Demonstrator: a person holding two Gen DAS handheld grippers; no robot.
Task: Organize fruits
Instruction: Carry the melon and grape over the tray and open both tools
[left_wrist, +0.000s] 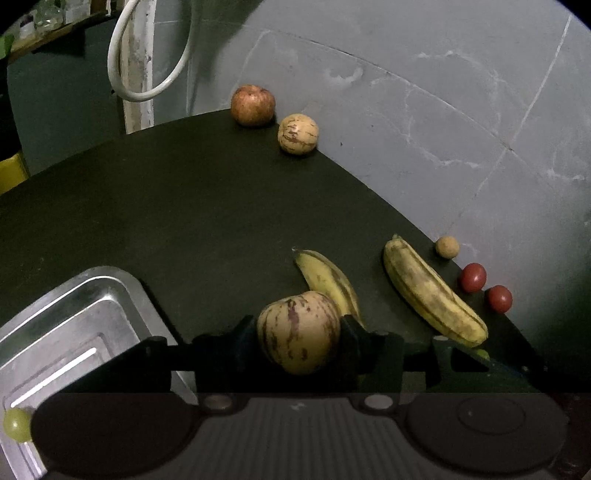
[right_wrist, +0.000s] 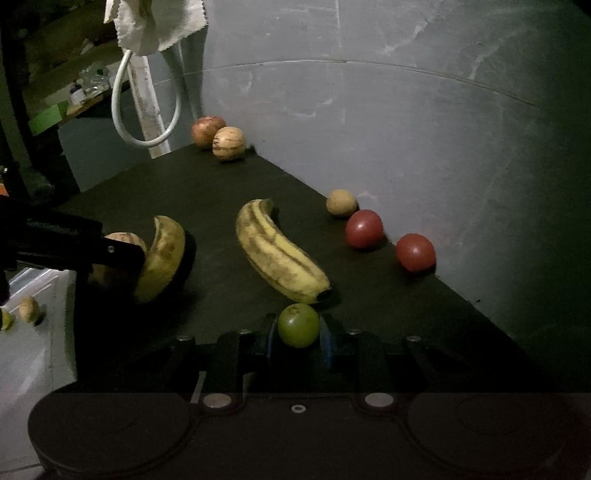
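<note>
Fruit lies scattered on the dark surface (left_wrist: 155, 206), and each tool already has one piece. The left tool (left_wrist: 299, 334) is clamped on a striped melon-like fruit (left_wrist: 298, 330), its two pads pressing at the widest part, left and right of the fruit. This fruit looks firm and rather heavy with smooth skin, so I think a grip at the middle is correct; higher or lower it could slip out. Just behind it lies a short banana (left_wrist: 328, 282), and further to the right of the tool a long banana (left_wrist: 432, 293). The metal tray (left_wrist: 92, 295) is close on the left of this tool, with one green fruit (left_wrist: 15, 424) inside. The right tool (right_wrist: 298, 334) is closed on a small green fruit (right_wrist: 298, 325), held at its sides. This one is light and round, probably hard, but it may roll away if the pressure is not centred. In front of that tool, to the right, two red tomatoes (right_wrist: 364, 228) stay near the edge; they seem softer and need a gentle squeeze.
</note>
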